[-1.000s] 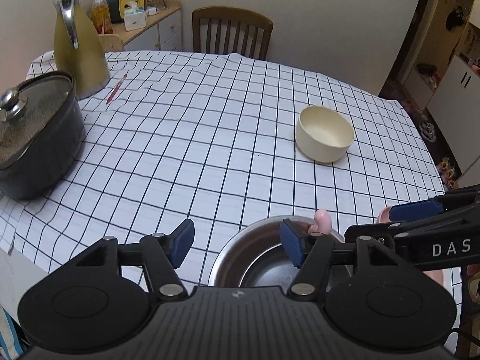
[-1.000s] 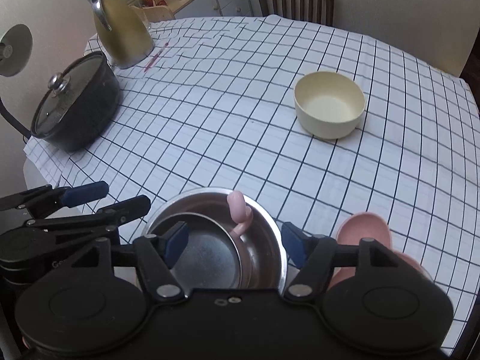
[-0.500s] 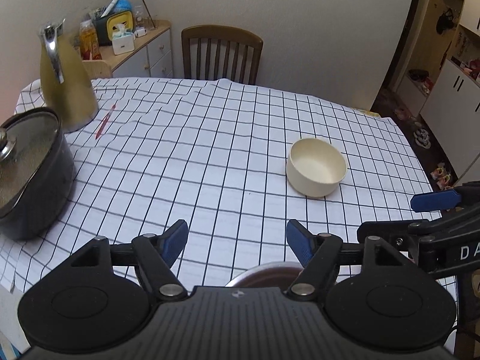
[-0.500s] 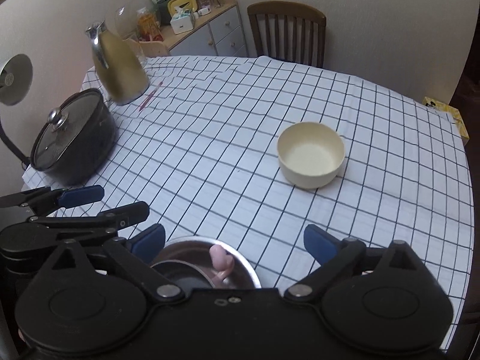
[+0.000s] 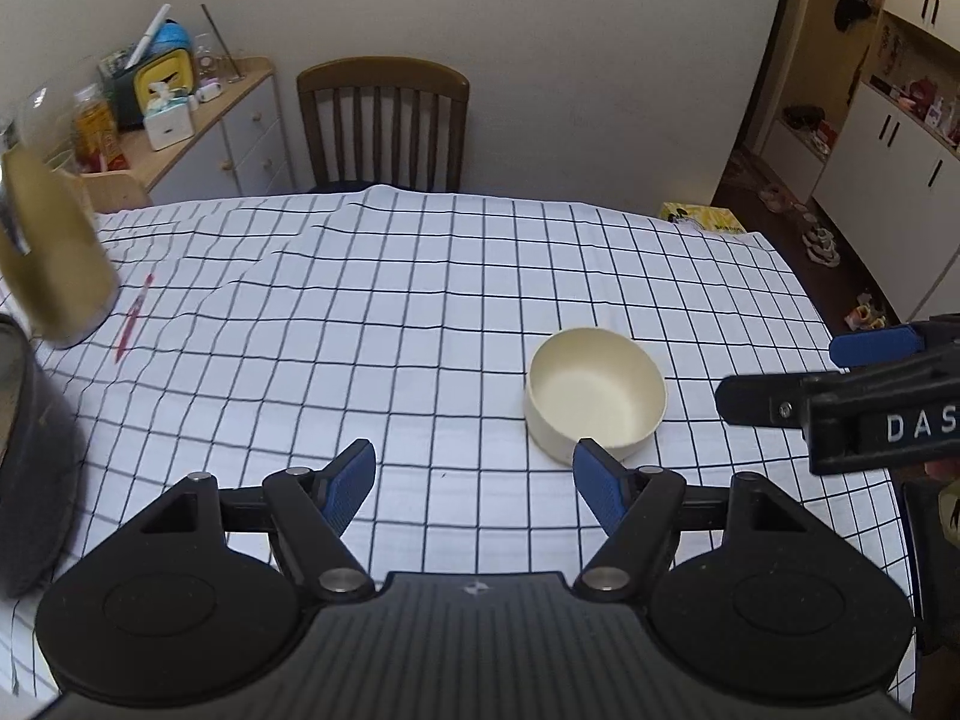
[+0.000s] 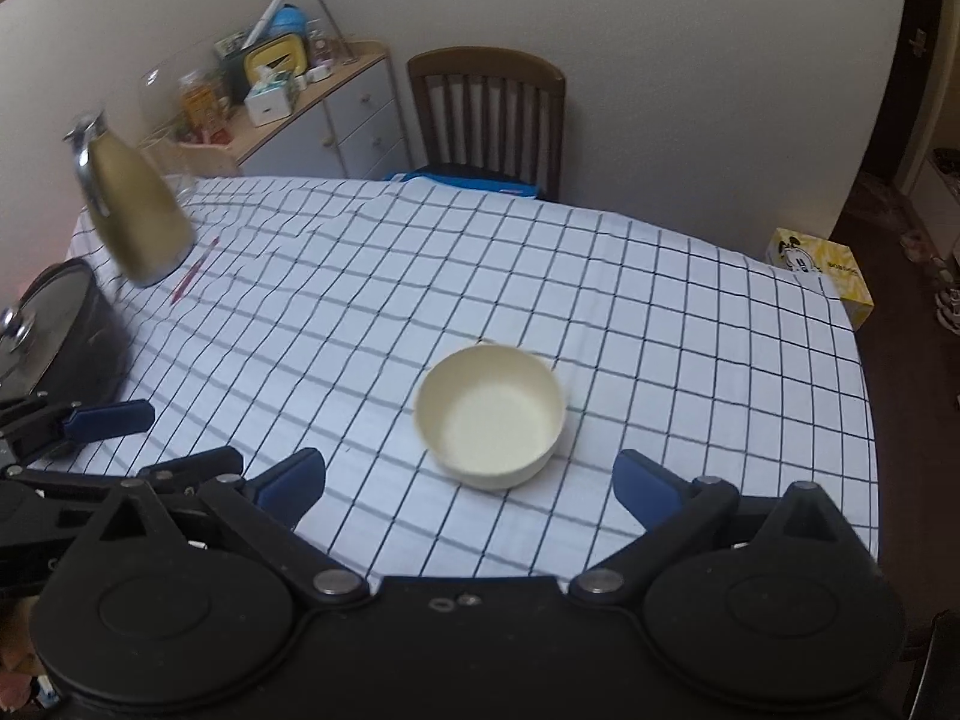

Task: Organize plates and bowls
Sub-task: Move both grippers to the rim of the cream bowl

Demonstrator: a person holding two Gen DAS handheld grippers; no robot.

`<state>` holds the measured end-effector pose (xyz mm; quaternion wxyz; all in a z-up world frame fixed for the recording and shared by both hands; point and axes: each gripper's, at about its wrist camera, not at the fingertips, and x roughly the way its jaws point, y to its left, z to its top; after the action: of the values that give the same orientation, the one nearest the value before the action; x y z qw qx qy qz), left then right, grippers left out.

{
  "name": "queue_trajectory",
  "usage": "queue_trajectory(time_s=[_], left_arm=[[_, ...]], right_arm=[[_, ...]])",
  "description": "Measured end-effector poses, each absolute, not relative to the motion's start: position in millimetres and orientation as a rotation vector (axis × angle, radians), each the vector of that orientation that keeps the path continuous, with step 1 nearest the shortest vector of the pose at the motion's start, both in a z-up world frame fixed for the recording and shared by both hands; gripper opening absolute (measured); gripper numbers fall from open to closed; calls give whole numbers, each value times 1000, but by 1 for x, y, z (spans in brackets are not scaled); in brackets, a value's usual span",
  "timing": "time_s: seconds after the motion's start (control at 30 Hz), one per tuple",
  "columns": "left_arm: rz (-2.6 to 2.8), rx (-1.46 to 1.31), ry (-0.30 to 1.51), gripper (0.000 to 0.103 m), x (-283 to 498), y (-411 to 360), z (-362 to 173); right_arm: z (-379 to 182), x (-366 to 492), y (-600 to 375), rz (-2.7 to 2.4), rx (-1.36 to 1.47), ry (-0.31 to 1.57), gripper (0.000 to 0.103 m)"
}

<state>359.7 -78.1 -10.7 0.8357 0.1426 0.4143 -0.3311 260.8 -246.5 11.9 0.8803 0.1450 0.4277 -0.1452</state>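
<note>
A cream bowl [image 5: 594, 396] stands upright and empty on the checked tablecloth [image 5: 360, 324], right of centre. In the left wrist view my left gripper [image 5: 474, 477] is open over bare cloth, and its right fingertip [image 5: 591, 480] overlaps the bowl's near wall in the picture. My right gripper [image 6: 468, 480] is open very wide just short of the cream bowl [image 6: 491, 414], with both pads well apart from it. Each gripper shows in the other's view: the right gripper [image 5: 780, 375] at the right edge, the left gripper [image 6: 192, 438] at the lower left.
A golden jug [image 6: 135, 216] and a lidded black pot [image 6: 54, 330] stand at the table's left, with a red pen [image 6: 195, 270] beside the jug. A wooden chair [image 5: 384, 120] and a cluttered sideboard [image 5: 240, 114] lie beyond the far edge. A yellow box [image 6: 822, 276] sits past the right edge.
Both grippers pulled back and rose from the steel bowl and the pink pieces, which have dropped out of view. The right jaws spread much wider, the left a little.
</note>
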Motion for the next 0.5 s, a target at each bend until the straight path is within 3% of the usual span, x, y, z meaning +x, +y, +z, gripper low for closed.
queue_trajectory(time_s=[0.5], left_arm=[[-766,369,967,72,408,-164,-72]], right_arm=[[-41,311,-317,-445,401,961,95]])
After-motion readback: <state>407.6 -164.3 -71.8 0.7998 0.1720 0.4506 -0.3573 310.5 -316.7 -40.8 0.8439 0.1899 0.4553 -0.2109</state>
